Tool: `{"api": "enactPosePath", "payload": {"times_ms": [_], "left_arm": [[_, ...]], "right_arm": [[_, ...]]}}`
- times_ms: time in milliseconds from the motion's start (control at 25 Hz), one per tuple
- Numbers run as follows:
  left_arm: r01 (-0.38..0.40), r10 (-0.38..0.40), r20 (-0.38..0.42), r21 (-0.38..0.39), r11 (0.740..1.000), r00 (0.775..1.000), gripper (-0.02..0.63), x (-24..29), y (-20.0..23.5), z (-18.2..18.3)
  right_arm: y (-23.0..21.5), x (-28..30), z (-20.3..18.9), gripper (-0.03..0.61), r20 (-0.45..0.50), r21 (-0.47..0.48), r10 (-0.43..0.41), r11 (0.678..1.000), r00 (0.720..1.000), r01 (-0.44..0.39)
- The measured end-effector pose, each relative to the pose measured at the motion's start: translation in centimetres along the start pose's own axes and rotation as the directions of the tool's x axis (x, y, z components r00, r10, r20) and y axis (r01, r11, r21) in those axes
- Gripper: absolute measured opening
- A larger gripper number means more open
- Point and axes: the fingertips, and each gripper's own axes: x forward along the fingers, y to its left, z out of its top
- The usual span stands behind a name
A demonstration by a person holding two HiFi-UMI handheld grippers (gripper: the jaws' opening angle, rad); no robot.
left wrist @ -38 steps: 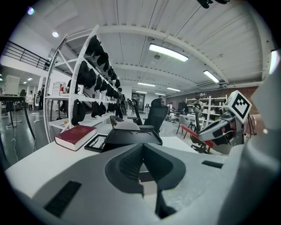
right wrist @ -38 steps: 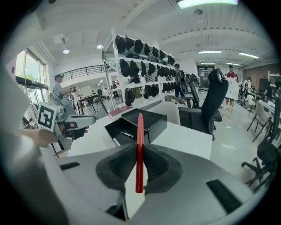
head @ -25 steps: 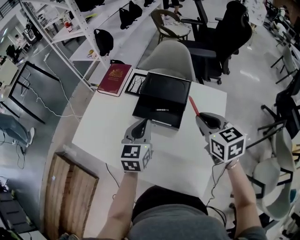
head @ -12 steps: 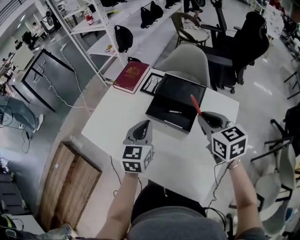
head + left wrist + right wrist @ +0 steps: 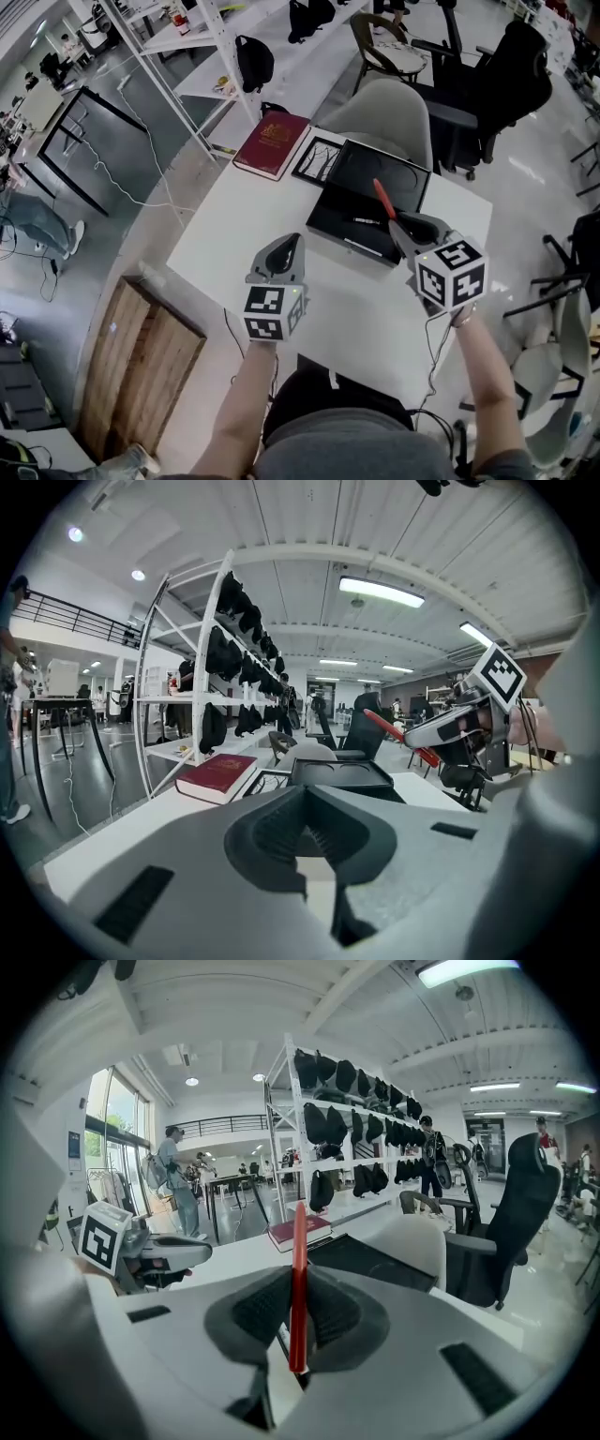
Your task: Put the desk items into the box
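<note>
A black box [image 5: 328, 220] lies open at the far side of the white table [image 5: 234, 234], with a dark pen [image 5: 366, 222] inside it. My right gripper [image 5: 401, 222] is shut on a red pen [image 5: 382, 198] and holds it above the box's right part; in the right gripper view the red pen [image 5: 299, 1279] stands upright between the pads. My left gripper [image 5: 292, 246] hovers over the table just in front of the box, shut and holding nothing. A red book [image 5: 272, 143] and a small framed picture [image 5: 317, 159] lie to the left of the box.
A grey chair [image 5: 389, 108] stands against the table's far edge, with a black office chair [image 5: 492, 94] behind it. A white shelf rack [image 5: 202, 42] with bags rises at the far left. A wooden panel [image 5: 141, 375] lies on the floor to the left.
My right gripper has carried the red pen leftward, from beside the box's right edge to above the box. The left gripper has hardly moved.
</note>
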Motion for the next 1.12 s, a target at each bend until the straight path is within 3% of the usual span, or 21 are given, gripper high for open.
{"api": "enactPosePath", "payload": {"times_ms": [680, 1120], "left_arm": [[0.045, -0.045, -0.009, -0.043, 0.998, 0.999, 0.008, 2.1, 6.7, -0.7], [0.061, -0.062, -0.016, -0.064, 0.996, 0.998, 0.008, 3.0, 10.0, -1.2]], "right_arm": [[1.5, 7.5, -0.5, 0.052, -0.105, 0.015, -0.049, 0.999, 0.993, 0.051], [1.7, 11.3, -3.3, 0.054, -0.229, -0.010, -0.077, 0.997, 0.970, 0.077]]}}
